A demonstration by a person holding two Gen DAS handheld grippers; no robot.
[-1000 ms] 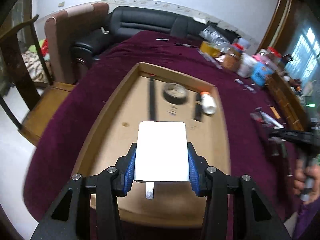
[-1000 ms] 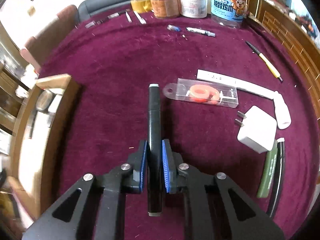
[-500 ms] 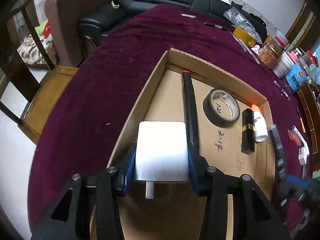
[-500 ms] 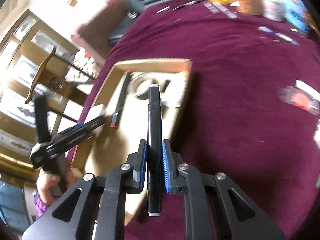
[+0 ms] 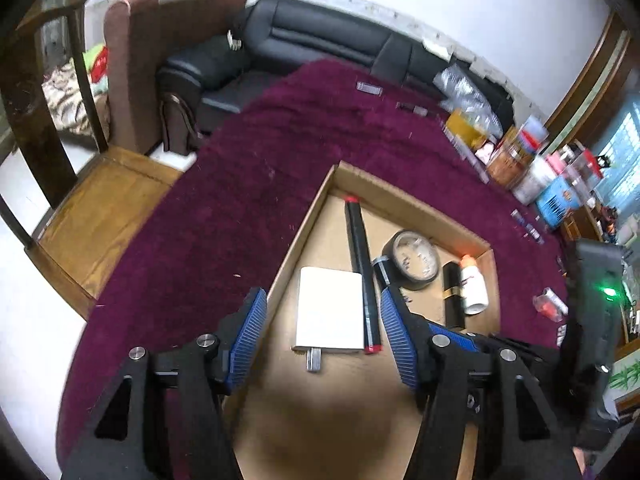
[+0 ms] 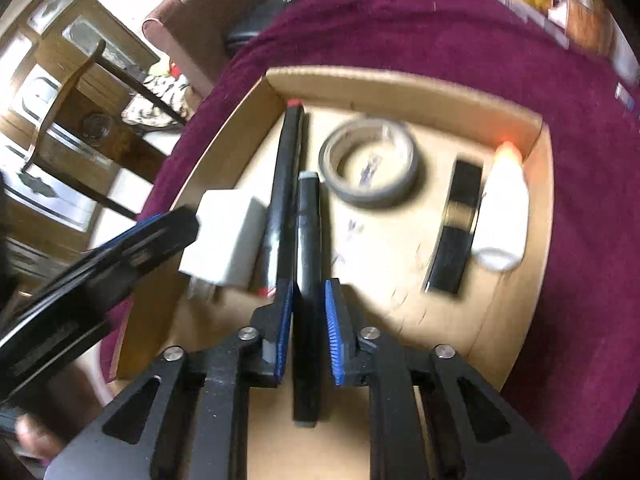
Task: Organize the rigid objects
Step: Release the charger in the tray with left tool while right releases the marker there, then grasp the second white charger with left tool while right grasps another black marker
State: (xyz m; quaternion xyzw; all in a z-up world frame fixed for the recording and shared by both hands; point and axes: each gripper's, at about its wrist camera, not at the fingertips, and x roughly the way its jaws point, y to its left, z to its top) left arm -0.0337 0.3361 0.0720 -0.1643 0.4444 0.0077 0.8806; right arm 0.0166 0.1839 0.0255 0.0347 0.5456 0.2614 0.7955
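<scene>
A white charger lies flat in the cardboard box, against a long black stick with red ends. My left gripper hovers over the charger with its jaws opening, and neither pad touches it. My right gripper holds a black pen over the box floor, beside the black stick. Its jaws are just starting to open, with the pen still between the pads. The left gripper appears at the left of the right wrist view, next to the charger.
The box also holds a tape roll, a black tube with a gold band and a white bottle with an orange cap. Jars and boxes stand at the far right of the maroon table. A wooden chair stands left.
The left gripper has let go of the white charger, which now lies in the box. The right gripper has carried the black pen from the open table to over the box.
</scene>
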